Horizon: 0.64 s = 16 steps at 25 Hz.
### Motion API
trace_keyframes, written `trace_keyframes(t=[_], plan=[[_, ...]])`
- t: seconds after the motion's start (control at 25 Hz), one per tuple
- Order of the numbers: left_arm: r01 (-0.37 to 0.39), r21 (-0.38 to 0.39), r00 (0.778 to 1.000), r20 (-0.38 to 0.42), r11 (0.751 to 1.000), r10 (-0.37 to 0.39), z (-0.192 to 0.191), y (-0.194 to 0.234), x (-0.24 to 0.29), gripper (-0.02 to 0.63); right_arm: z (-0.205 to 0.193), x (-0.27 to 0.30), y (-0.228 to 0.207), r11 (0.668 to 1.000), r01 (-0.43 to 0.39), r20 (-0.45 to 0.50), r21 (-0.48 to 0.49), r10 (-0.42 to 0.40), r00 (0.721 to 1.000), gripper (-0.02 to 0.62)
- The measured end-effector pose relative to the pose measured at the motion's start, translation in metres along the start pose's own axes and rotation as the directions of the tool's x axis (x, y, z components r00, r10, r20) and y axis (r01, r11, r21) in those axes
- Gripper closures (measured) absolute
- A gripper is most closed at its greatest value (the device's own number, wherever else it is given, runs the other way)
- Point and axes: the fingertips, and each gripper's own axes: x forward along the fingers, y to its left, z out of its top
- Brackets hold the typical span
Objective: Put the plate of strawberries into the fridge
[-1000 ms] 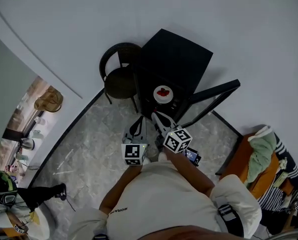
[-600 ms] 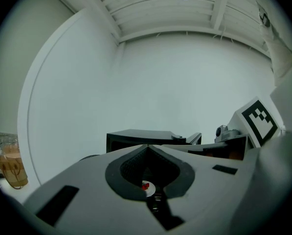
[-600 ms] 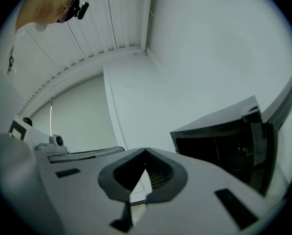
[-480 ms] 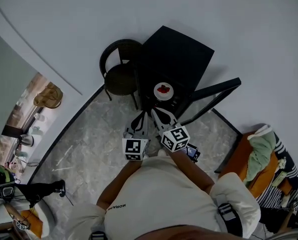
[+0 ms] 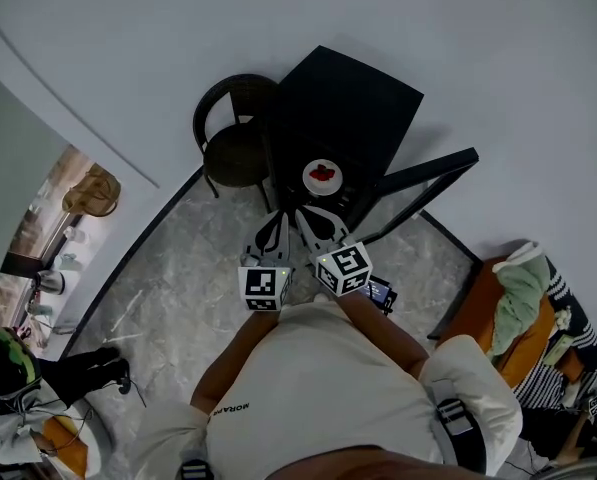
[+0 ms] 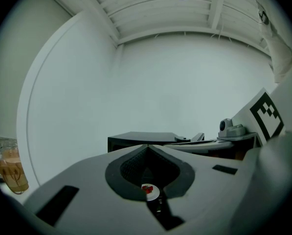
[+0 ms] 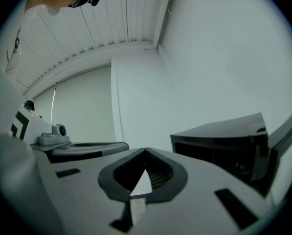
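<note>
Your left tool (image 6: 146, 147) has its jaws brought together tip to tip with nothing clamped between them. Through the diamond-shaped gap behind the tips you can see the plate of strawberries (image 6: 146, 189), small and well ahead of the tool, untouched. Your right tool (image 7: 146, 151) is closed the same way, tips meeting and empty, with only a pale surface showing through its gap. In the head view both tools sit side by side at the middle of the frame, pointing toward the top of it, marker cubes close to your chest. The black fridge (image 5: 343, 118) fills the upper middle of that view, and its door (image 5: 428, 181) stands swung open toward the right. The white plate with its red berries rests in the fridge's open front, just above the tool tips in the frame and apart from both. You cannot tell whether it sits fully on a shelf. To the left of the fridge stands a dark round chair (image 5: 230, 150) on the pale marbled floor (image 5: 178, 298).
</note>
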Motion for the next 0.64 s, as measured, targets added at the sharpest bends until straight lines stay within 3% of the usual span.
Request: trace_keyframes(t=[0.64], plan=[[0.011, -0.006, 1.0, -0.001, 1.0, -0.011, 0.0, 0.001, 0.011, 0.604, 0.002, 0.008, -0.012, 0.999, 0.036, -0.015, -0.035, -0.037, 0.999, 0.583]])
